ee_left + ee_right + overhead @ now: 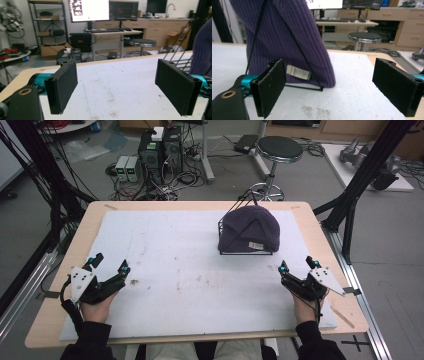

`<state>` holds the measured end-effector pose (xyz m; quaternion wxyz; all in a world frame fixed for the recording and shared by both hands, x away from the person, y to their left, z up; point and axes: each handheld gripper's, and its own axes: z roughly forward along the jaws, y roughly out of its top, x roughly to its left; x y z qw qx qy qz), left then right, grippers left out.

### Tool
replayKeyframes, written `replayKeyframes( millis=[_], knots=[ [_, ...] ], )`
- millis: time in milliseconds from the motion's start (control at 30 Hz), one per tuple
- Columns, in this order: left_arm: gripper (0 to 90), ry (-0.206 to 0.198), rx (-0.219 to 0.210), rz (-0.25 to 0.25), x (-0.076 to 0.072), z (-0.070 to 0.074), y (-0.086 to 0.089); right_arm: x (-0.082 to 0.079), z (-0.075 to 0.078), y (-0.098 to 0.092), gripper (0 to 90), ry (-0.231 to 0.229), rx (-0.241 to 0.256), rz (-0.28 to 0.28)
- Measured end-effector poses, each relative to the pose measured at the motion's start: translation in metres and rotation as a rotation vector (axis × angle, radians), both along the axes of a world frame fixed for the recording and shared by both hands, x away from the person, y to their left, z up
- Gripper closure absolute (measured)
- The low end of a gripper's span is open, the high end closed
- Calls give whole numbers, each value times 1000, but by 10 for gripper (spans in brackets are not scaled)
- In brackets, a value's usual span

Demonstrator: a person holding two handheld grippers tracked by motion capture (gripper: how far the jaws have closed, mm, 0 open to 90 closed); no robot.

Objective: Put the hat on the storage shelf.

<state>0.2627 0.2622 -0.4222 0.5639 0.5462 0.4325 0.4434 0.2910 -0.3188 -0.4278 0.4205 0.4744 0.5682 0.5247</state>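
A purple knit beanie (249,234) sat draped over a black wire stand (235,210) on the far right part of the white mat (165,265), with its small white label (256,245) on the near lower edge. Both grippers rested low at the near edge of the mat, well apart from each other. The right gripper (299,265) lay just near of the beanie and slightly to its right, and its jaws stood wide apart with nothing between them. In the right gripper view the beanie (287,37) rose close ahead and to the left of the jaws, the label (298,72) just beyond the left pad, and a thin bar of the wire stand (304,86) ran along the mat under the hem. The left gripper (110,262) sat at the near left, far across the mat from the beanie, its jaws likewise spread and empty; in the left gripper view only an edge of the beanie (203,50) showed at far right. The beanie stood taller than a flat-lying cap, its width running left to right across the table. Judging from this, the right hand was much the nearer, and a reach forward and a little to the left would bring its open jaws to the hem near the label.
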Motion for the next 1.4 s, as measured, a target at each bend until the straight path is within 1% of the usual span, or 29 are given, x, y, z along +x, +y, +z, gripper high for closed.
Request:
replayKeyframes(
  millis=[33,100,133,167,233,333,433,533,567,633,667,767,833,967,1000,1100,1400],
  knots=[
    [184,0,-9,7,-1,-2,2,0,-1,-1,112,-4,10,-10],
    [185,3,-19,24,-2,-4,6,0,-3,-3,112,3,29,-22],
    [186,3,-19,24,-2,-4,6,0,-3,-3,112,3,29,-22],
    [188,-1,-29,33,-4,-5,8,1,-5,-5,112,11,38,-22],
    [192,0,-25,36,-6,-6,10,0,-6,-5,112,21,48,-23],
    [203,-2,-15,34,-7,-6,10,1,-8,-6,112,27,39,-22],
    [194,6,-8,25,-8,-7,9,2,-9,-5,112,39,35,-21],
    [189,7,-6,18,-8,-8,9,3,-9,-5,112,35,26,-14],
    [188,9,-7,21,-7,-9,9,3,-9,-6,112,27,21,-17],
    [187,12,-8,23,-8,-9,10,2,-9,-6,112,31,26,-16],
    [187,11,-9,23,-8,-9,10,3,-9,-8,112,27,16,-14],
    [187,9,-13,29,-8,-9,10,3,-10,-9,112,38,30,-20],
    [187,9,-13,29,-9,-9,11,3,-10,-9,112,36,33,-21],
    [187,7,-13,27,-9,-9,11,2,-10,-8,112,41,32,-13],
    [187,6,-14,26,-10,-9,11,2,-10,-8,112,40,24,-9],
    [187,2,-15,26,-10,-8,11,1,-10,-7,112,36,22,-11],
    [187,5,-15,21,-10,-8,10,1,-10,-8,112,41,26,-6]
  ],
)
